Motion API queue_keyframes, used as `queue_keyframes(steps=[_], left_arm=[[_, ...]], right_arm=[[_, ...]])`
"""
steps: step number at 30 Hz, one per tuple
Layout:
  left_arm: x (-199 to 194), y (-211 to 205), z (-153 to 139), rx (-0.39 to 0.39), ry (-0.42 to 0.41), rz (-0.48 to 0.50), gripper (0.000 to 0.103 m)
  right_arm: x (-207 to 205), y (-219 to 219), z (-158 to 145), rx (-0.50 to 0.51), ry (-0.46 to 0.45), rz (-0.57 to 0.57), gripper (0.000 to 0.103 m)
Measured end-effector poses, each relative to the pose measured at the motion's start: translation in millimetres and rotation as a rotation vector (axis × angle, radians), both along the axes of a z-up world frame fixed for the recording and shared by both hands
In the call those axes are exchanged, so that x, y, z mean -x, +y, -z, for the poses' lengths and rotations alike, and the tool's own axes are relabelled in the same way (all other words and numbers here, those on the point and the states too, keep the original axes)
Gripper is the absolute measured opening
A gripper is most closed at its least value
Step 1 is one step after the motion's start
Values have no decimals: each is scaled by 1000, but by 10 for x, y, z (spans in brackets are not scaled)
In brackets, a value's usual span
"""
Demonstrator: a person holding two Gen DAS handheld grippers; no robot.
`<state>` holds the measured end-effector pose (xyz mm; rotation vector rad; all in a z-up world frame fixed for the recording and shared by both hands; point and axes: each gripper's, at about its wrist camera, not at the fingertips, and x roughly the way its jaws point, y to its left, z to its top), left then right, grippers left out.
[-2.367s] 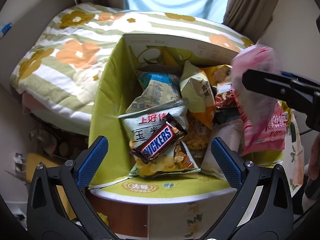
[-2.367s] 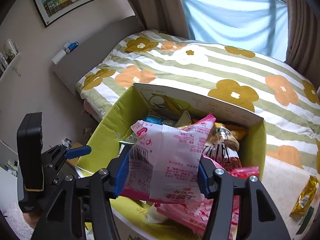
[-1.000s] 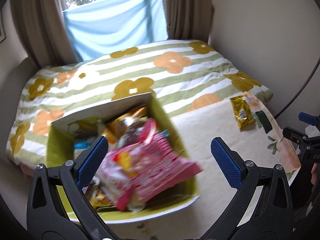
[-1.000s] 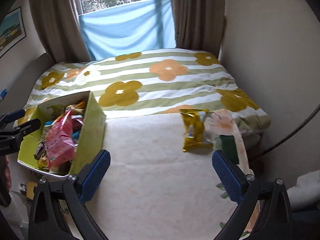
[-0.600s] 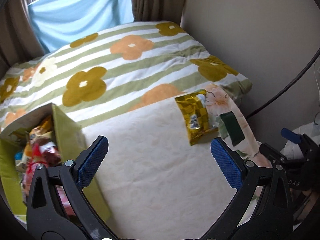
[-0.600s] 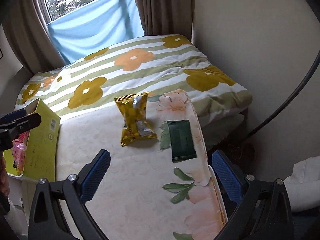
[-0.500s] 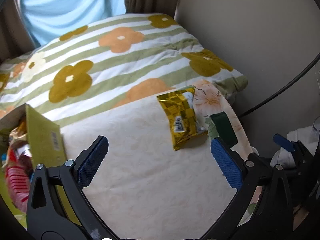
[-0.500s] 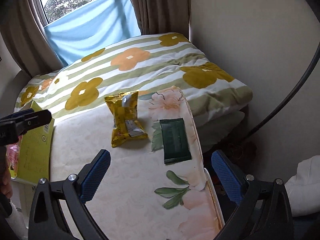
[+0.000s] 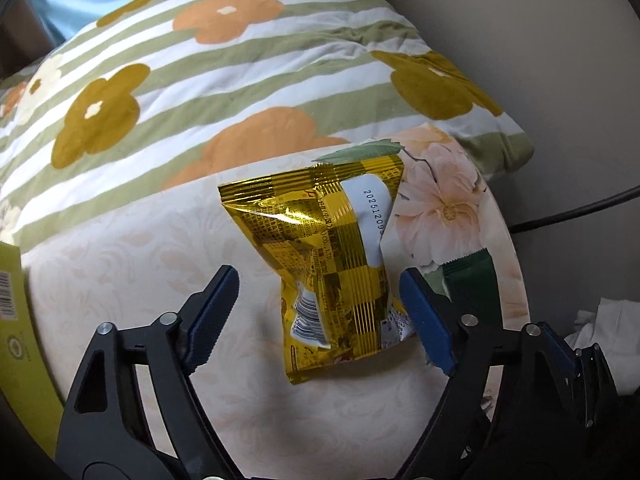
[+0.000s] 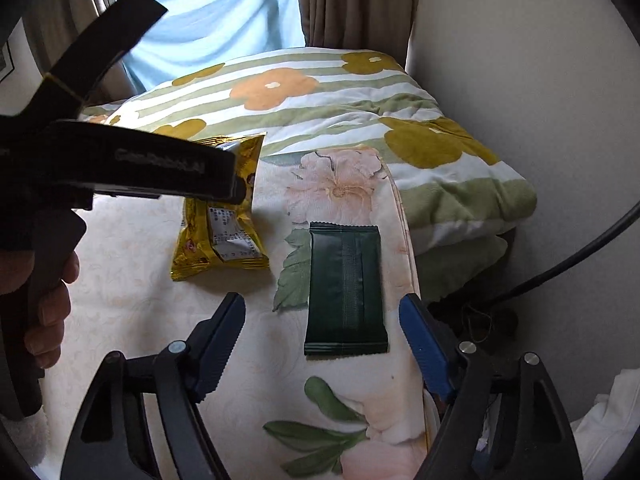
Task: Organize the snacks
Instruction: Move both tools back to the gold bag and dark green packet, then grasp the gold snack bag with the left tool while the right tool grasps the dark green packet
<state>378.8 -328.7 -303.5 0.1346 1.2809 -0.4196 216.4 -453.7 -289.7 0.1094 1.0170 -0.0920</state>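
Observation:
A gold foil snack bag (image 9: 340, 264) lies on the pale mattress cover (image 9: 140, 264). My left gripper (image 9: 320, 312) is low over it, jaws closing. The bag's lower half sits between the blue pads (image 9: 216, 308), and the left pad is still clear of it. Just right of the bag lies a flat dark green packet (image 10: 346, 288). My right gripper (image 10: 322, 340) hovers at the packet's near end, jaws closing, pads apart from it. In the right wrist view the left gripper (image 10: 236, 196) covers part of the gold bag (image 10: 218, 236).
A yellow-green cardboard box (image 9: 12, 320) stands at the far left edge. A striped flowered quilt (image 10: 320, 92) is bunched behind the snacks. The mattress edge (image 10: 408, 240) drops off right of the green packet, with a black cable (image 10: 580, 256) beyond. A hand (image 10: 44, 300) grips the left tool.
Both grippers have swung right from the snack box and come down over the mattress corner. The pink bag stayed in the box. Both sets of jaws are narrower than half a second ago.

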Motion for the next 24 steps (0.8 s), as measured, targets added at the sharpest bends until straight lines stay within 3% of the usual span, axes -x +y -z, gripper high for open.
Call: queue_keyframes(steps=[3,8,20,24], left_arm=[[-33,-21,135,-4,36,-2,71],[-48,-79,123,-46,1,18,54],[-58,-64,-64,-50,-69,43,51],[-52,-69,-100,-48,-78,49,51]], right_arm=[[-31,3,40,4,3,-5,75],[-123,-30,124,-7,15,-11,71],[-257,-68,235,21,44,-2,63],[-279,-56,269,16,59,-15,54]])
